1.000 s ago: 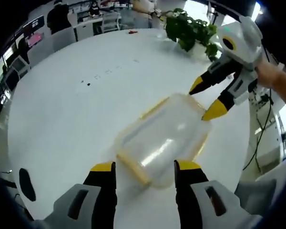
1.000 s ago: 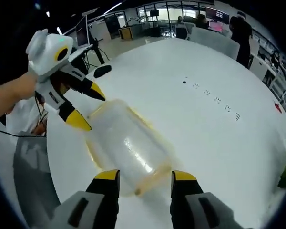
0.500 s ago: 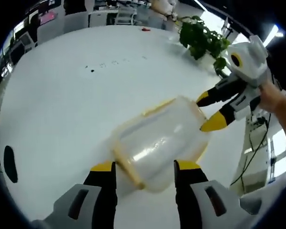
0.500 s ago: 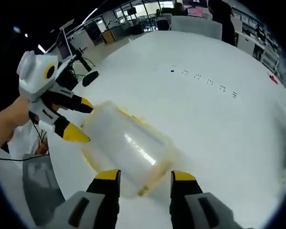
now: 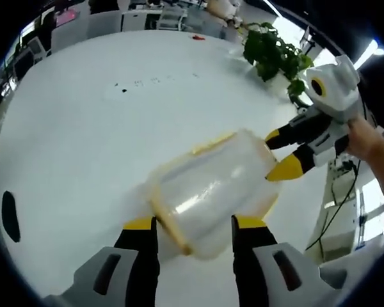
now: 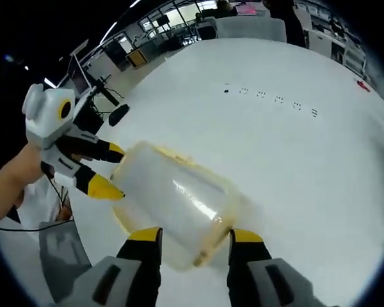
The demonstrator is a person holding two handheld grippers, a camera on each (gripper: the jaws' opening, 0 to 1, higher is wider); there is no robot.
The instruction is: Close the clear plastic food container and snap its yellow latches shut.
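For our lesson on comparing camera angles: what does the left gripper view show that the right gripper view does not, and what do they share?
Left gripper view: a green potted plant at the table's far edge.

Right gripper view: a dark stand with equipment beyond the table.

Shared: the white table, the clear food container with yellow latches, small dark marks on the tabletop, and both open grippers, left gripper and right gripper, at the container's opposite ends.
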